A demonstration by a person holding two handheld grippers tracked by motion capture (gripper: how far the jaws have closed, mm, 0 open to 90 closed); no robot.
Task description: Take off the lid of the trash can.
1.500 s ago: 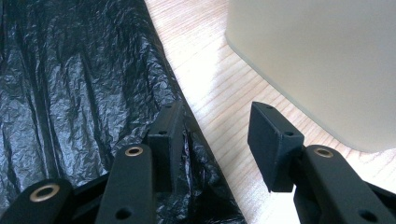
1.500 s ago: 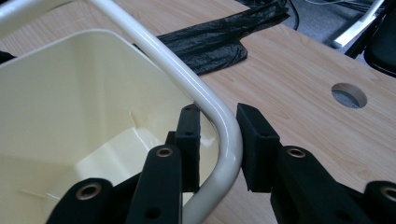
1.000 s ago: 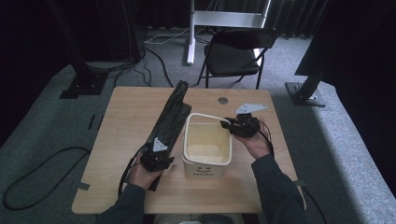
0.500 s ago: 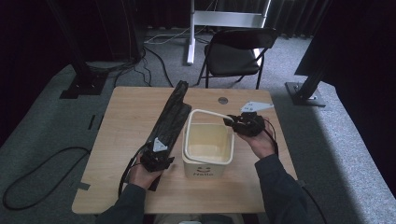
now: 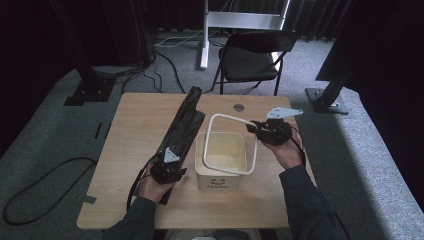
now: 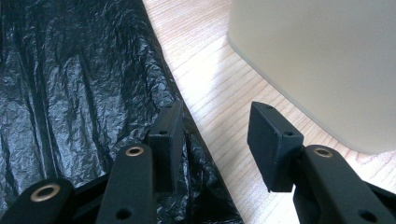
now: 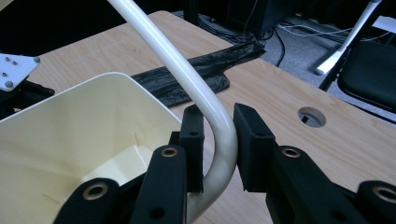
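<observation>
Cream bin (image 5: 223,159) at table (image 5: 135,140) centre, face marked with a smile and a word resembling "Hello", not fully legible. White frame (image 5: 231,145) tilted up off bin rim, corner grasped by right gripper (image 5: 254,127). Left gripper (image 6: 215,140) released, one jaw on black bag (image 5: 182,127), other over bare wood beside bin.

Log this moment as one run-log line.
right tongs: around lifted ring | left tongs: open, at black bag edge | bin: upright on table
</observation>
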